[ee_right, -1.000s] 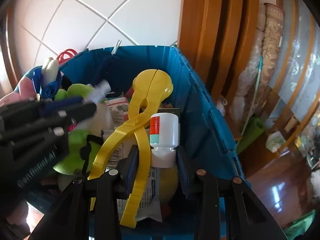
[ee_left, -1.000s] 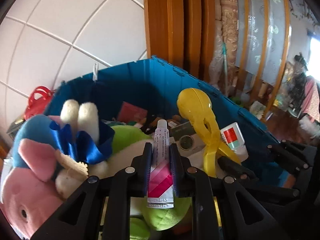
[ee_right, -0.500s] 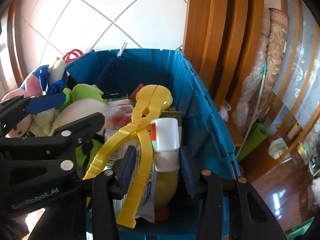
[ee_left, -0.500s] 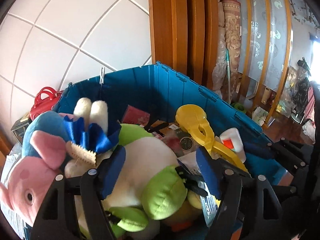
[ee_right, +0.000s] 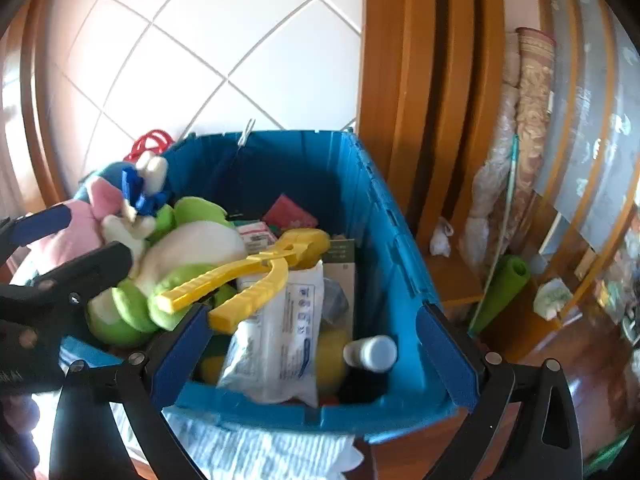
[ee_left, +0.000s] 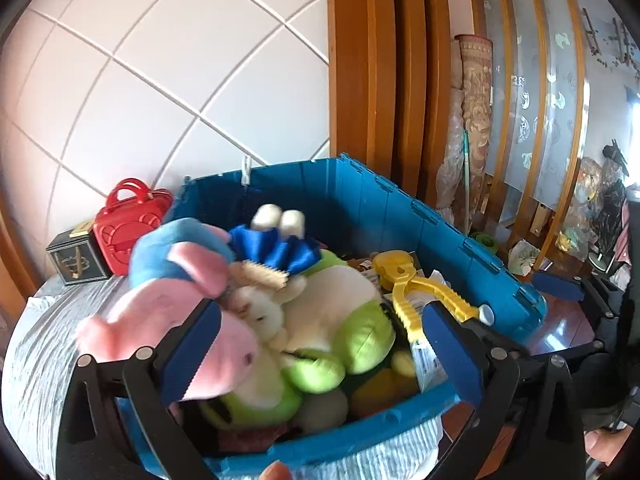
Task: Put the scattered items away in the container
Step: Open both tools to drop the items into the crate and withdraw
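Blue plastic crate (ee_right: 384, 240) brims, frame centre; we judge its soft toys light, squeezable; left gripper (ee_left: 320, 344) and right gripper (ee_right: 312, 356) just opened wide, empty.

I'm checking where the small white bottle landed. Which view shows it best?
The right wrist view: the white bottle lies unobstructed in the blue bin. The left wrist view shows only its cap past the yellow tongs.

- You are getting bright daylight from the right side, glaring off the wooden floor (ee_right: 576, 364).
- Fisheye distortion is bending the wall tiles (ee_left: 160, 80) and darkening the corners.
- Motion blur is softening the pink plush (ee_left: 160, 308) and the white bottle (ee_right: 372, 354).
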`<control>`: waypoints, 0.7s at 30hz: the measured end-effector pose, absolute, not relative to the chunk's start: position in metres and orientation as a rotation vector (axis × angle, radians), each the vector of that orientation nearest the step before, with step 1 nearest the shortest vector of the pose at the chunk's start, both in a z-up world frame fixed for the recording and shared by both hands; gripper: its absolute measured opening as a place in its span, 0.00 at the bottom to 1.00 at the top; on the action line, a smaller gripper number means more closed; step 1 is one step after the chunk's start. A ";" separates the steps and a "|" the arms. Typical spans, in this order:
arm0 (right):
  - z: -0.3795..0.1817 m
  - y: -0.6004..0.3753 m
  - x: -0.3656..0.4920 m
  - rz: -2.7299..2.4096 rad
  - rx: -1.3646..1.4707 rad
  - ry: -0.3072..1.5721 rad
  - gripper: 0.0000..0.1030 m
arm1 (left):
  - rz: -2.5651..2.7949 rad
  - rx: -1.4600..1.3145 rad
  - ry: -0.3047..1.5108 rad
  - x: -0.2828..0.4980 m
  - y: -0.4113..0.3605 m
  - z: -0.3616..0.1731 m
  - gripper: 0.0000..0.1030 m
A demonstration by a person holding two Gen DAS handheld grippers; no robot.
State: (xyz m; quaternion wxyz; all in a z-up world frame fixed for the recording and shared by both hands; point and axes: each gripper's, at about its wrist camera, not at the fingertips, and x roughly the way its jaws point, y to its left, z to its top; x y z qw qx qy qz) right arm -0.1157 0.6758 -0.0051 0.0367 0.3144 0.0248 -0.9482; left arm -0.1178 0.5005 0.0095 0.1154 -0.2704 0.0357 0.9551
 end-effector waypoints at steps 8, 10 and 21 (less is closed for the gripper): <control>0.016 0.640 -0.063 -2.919 0.972 -0.016 1.00 | 2.781 -0.872 0.061 -0.079 0.453 0.020 0.99; 0.020 0.629 -0.052 -2.946 0.989 -0.008 1.00 | 2.790 -0.876 0.055 -0.068 0.441 0.024 0.99; 0.030 0.601 -0.004 -2.977 1.009 -0.125 1.00 | 2.857 -0.902 0.078 -0.022 0.400 0.024 0.99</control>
